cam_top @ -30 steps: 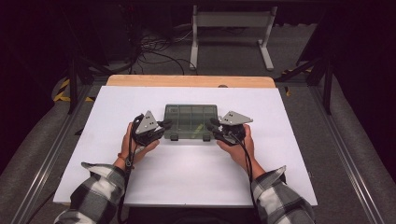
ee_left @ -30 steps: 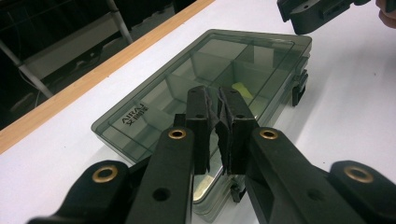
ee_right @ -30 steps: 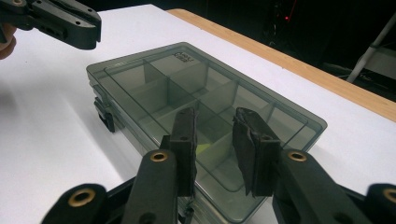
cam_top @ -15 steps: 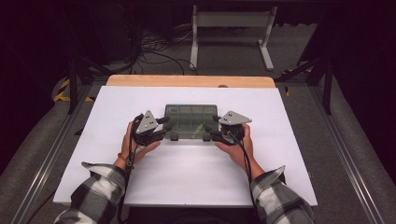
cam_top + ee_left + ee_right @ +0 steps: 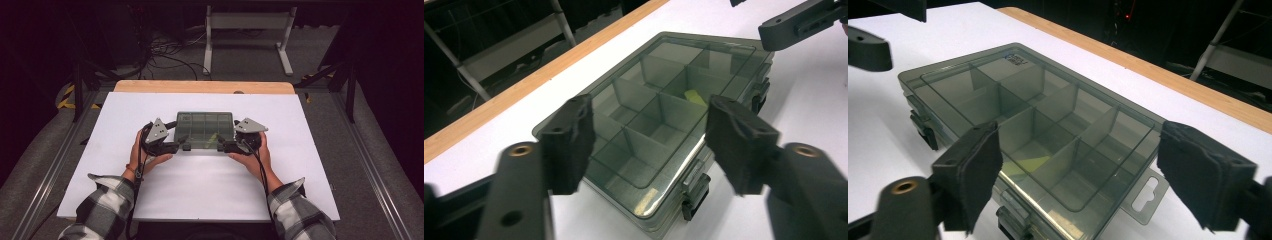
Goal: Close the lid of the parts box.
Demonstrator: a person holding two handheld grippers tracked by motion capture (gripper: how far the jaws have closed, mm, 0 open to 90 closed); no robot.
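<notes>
**Two grippers open at the box's front corners**

Two grippers sit at the near long side of the smoky see-through box, and I start with the high view. My left gripper is at the box's front left corner and my right gripper is at the front right corner. Both are about equally near. The box lies flat in the middle of the white table, with its long side running from left to right, just ahead of both hands. Past the table's wooden far edge I see a dark floor with loose cables and a pale metal stand.

Next, the left gripper view. My jaws have just been opening and now stand apart. The box corner and its dark latch lie below and between them, but the pads do not press on anything. A small yellow piece lies in one compartment.

Last, the right gripper view. These jaws have just been opening too and stand wide apart, with nothing pinched. The lid is down, and another latch sits low between the pads. I think the next move is on those latches.
</notes>
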